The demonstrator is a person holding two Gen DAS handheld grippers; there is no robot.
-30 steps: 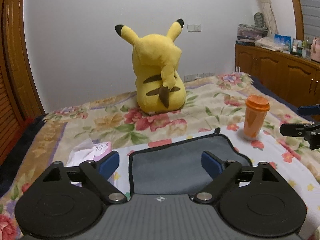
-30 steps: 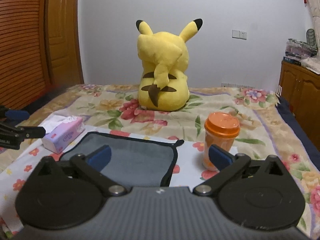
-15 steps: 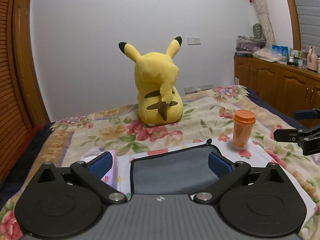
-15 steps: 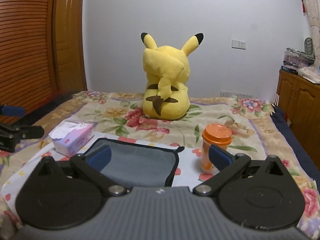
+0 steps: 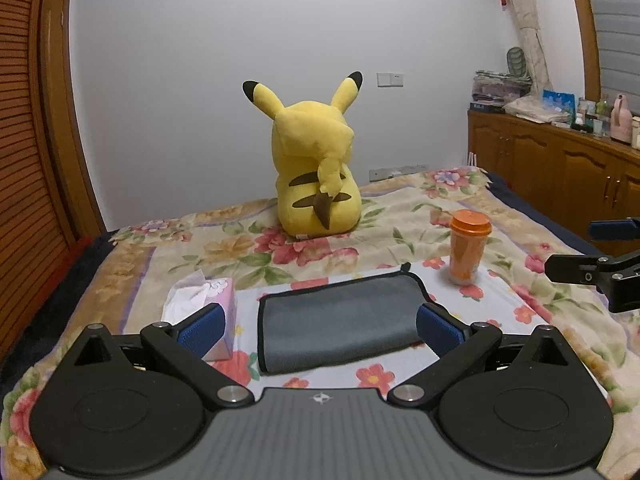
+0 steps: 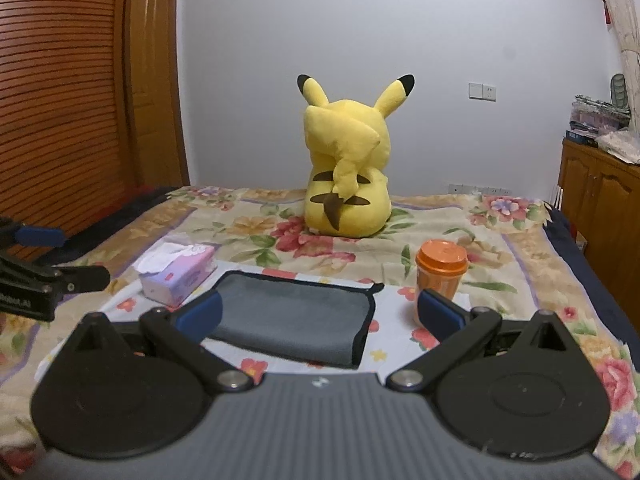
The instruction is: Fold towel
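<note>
A grey towel with black trim [image 5: 340, 318] lies folded flat on the flowered bed cover; it also shows in the right wrist view [image 6: 292, 316]. My left gripper [image 5: 320, 330] is open and empty, held above and just short of the towel's near edge. My right gripper [image 6: 320, 314] is open and empty, also held back from the towel. The right gripper's fingers [image 5: 580, 272] show at the right edge of the left wrist view, and the left gripper's fingers [image 6: 60, 276] at the left edge of the right wrist view.
An orange lidded cup [image 5: 468, 248] stands right of the towel. A pink tissue box [image 5: 208, 304] lies left of it. A yellow Pikachu plush [image 5: 316, 176] sits further back on the bed. Wooden cabinets [image 5: 560, 172] line the right wall, a slatted wardrobe [image 6: 60, 120] the left.
Both grippers have pulled back and up from the towel; the towel, cup and tissue box look smaller and farther. Both grippers stay open.
</note>
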